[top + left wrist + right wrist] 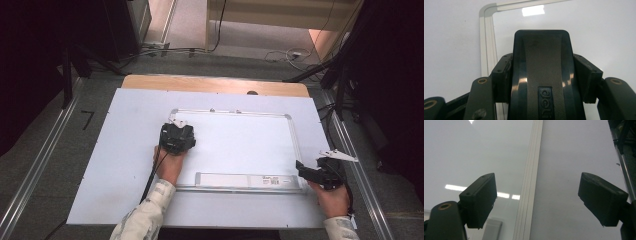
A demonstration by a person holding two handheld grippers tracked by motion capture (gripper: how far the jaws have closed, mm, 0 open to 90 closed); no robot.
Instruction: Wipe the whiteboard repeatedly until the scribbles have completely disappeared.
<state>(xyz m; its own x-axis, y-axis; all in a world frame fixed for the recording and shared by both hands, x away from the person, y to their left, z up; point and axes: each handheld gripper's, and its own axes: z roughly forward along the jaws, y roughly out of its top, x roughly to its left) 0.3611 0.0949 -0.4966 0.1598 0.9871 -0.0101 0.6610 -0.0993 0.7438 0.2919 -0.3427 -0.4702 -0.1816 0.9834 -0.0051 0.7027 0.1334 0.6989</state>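
Eraser (541,75) pinched in the left gripper (176,137) wipes the whiteboard (240,145); next sweep rightward, while the spread right gripper (320,172) steadies the near-right corner.

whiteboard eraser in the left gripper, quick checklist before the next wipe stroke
1. Grip: left gripper shut on the eraser, pads on both its sides: ok.
2. Eraser over the whiteboard, inside its frame near the far left corner: ok.
3. Eraser pad flat on the board: cannot tell.
4. Marks left to wipe: none visible on the board: ok.
5. Right gripper open at the board's near right corner, apart from the eraser: ok.
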